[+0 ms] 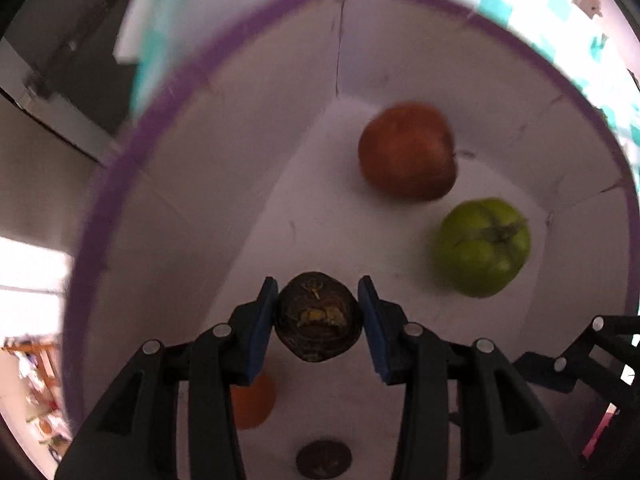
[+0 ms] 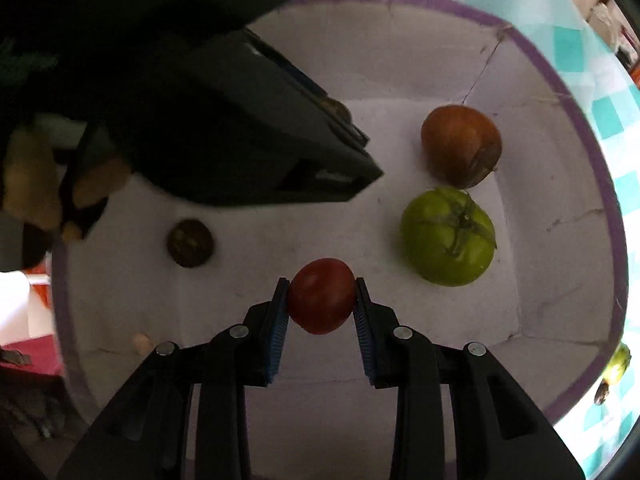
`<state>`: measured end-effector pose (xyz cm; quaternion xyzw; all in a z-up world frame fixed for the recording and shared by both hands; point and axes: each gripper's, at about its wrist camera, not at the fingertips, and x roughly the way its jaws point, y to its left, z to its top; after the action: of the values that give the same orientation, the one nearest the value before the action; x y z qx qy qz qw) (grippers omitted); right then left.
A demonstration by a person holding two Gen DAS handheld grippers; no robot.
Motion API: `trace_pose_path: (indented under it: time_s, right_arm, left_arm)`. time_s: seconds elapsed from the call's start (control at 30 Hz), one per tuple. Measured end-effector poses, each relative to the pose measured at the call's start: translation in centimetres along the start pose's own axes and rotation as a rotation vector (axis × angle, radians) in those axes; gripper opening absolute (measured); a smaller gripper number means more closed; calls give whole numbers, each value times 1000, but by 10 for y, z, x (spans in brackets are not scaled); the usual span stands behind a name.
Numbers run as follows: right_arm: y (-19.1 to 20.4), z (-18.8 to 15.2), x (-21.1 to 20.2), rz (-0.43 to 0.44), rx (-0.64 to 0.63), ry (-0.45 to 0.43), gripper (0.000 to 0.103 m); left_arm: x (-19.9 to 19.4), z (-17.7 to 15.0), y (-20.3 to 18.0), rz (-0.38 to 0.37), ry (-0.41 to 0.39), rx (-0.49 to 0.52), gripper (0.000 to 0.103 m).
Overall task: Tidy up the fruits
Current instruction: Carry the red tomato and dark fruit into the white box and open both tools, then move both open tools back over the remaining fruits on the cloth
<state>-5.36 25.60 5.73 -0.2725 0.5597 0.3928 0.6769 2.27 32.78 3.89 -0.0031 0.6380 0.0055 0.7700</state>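
Observation:
A white box with a purple rim (image 1: 240, 120) fills both views from above. My left gripper (image 1: 318, 282) is shut on a dark brown round fruit (image 1: 318, 320) above the box floor. My right gripper (image 2: 322, 280) is shut on a small red tomato (image 2: 322, 298) over the same box (image 2: 400, 52). On the floor lie a reddish apple (image 1: 408, 152) (image 2: 460, 146), a green tomato (image 1: 482, 246) (image 2: 448, 236) and another dark fruit (image 2: 190, 242). An orange fruit (image 1: 256, 402) is partly hidden behind my left finger.
A teal-and-white checked cloth (image 2: 580, 52) lies under the box. Two small fruits, one green (image 2: 618, 364) and one dark (image 2: 601, 392), sit on it outside the right wall. The left tool's black housing (image 2: 256, 148) and a person's hand (image 2: 32, 176) crowd the box's left side.

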Motion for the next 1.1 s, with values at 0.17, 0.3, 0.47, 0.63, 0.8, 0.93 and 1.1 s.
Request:
trace_pose_path:
  time_s: [0.17,0.3,0.47,0.63,0.8,0.93,1.1]
  right_arm:
    - [-5,0,15,13,14,52,31]
    - [-13,0,18,27,56,59,32]
    - [-18,-1,16,4,78,61,38]
    - [-26,-5,4,-27,134,36,59]
    - [-24,-16,-31,-37,178,-70,60]
    - [-29,-33,-79,-42,238,-231,68]
    - [-40,-83,-133,-81,353,-424,77]
  left_arm:
    - [13,-3,6,2,68,-33,42]
    - [17,-8,6,18,95,-41,42]
    - [17,-15,5,30,104,-54,49]
    - [3,-24,2,45,49,-47,69]
    - [-35,-35,-9,86,-91,-27,80]
    - [-80,-55,-20,103,-182,-33,82]
    - [-139,-56,-35,114,-378,-86,96]
